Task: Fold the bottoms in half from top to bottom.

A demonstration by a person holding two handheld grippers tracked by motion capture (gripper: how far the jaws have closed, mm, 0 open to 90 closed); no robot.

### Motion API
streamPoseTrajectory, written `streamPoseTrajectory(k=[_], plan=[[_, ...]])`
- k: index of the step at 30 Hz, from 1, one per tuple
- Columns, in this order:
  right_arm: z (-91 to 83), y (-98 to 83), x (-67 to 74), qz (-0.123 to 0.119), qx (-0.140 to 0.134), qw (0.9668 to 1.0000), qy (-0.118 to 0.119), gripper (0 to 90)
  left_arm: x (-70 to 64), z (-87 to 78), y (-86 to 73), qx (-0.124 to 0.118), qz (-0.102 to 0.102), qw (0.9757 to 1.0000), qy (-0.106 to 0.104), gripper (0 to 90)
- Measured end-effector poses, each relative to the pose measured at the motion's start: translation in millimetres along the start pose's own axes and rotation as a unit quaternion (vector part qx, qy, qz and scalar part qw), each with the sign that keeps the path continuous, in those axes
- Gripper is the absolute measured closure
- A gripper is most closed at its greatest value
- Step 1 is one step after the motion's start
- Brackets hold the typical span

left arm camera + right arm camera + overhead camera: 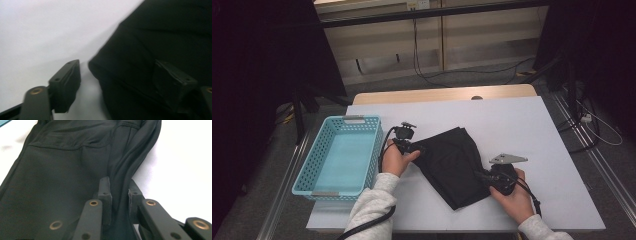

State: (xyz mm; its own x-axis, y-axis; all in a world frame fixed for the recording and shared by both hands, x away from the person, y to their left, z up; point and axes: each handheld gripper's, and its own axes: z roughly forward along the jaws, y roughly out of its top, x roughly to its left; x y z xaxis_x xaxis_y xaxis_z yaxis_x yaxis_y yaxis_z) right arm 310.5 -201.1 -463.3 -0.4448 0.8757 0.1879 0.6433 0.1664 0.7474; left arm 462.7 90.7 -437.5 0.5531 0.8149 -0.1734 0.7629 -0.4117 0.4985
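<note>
A folded black garment (452,160) lies on the white table (512,125), a little left of centre. My left gripper (419,148) sits at the garment's left corner. In the left gripper view it (115,66) stands open, one jaw over bare table and the other over the cloth (162,32), with the garment's edge between them and untouched. My right gripper (479,175) is at the garment's lower right edge. In the right gripper view its jaws (119,183) pinch a raised fold of the black fabric (62,170).
A light blue plastic basket (354,120) stands at the table's left edge, close to my left hand. The wooden far edge of the table (442,94) lies beyond the white surface. Cables run across the floor behind.
</note>
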Motion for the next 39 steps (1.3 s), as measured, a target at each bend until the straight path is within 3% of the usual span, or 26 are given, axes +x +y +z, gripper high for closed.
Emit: streamPoseTrajectory(k=[3,6,9,13,17,23,32,39], plan=[[0.0,0.0,0.5,0.001,0.0,1.0,0.0,78.7,-5.8,-1.8,-0.9,0.012,-0.005,0.9999,-0.003,36.8],[0.0,0.2,1.1,0.001,0.001,1.0,0.0,78.7,-7.9,-3.9,-2.5,0.019,0.002,0.9998,0.008,48.7],[0.3,0.3,1.7,0.0,0.0,1.0,-0.001,78.8,-8.0,-5.1,-2.6,0.026,-0.007,0.9996,0.002,56.1],[0.4,0.6,2.8,-0.004,0.001,1.0,-0.002,78.9,-6.6,-5.0,-2.4,0.043,-0.03,0.9979,-0.039,74.2],[0.2,0.9,2.6,-0.004,0.001,1.0,0.0,79.2,-7.2,-5.1,-0.8,0.048,-0.033,0.9974,-0.041,77.5],[-1.9,2.0,2.2,0.001,-0.001,1.0,0.001,80.2,-2.1,-10.4,6.1,0.066,-0.054,0.9955,-0.041,80.0],[-7.9,6.9,7.0,-0.007,-0.018,0.9998,-0.004,80.8,-6.0,-26.1,20.9,0.1,-0.026,0.9945,-0.015,81.1],[-8.1,8.2,12.3,-0.011,-0.021,0.9997,0.005,80.9,-2.6,-38.1,28.8,0.123,-0.017,0.9922,-0.015,81.8]])
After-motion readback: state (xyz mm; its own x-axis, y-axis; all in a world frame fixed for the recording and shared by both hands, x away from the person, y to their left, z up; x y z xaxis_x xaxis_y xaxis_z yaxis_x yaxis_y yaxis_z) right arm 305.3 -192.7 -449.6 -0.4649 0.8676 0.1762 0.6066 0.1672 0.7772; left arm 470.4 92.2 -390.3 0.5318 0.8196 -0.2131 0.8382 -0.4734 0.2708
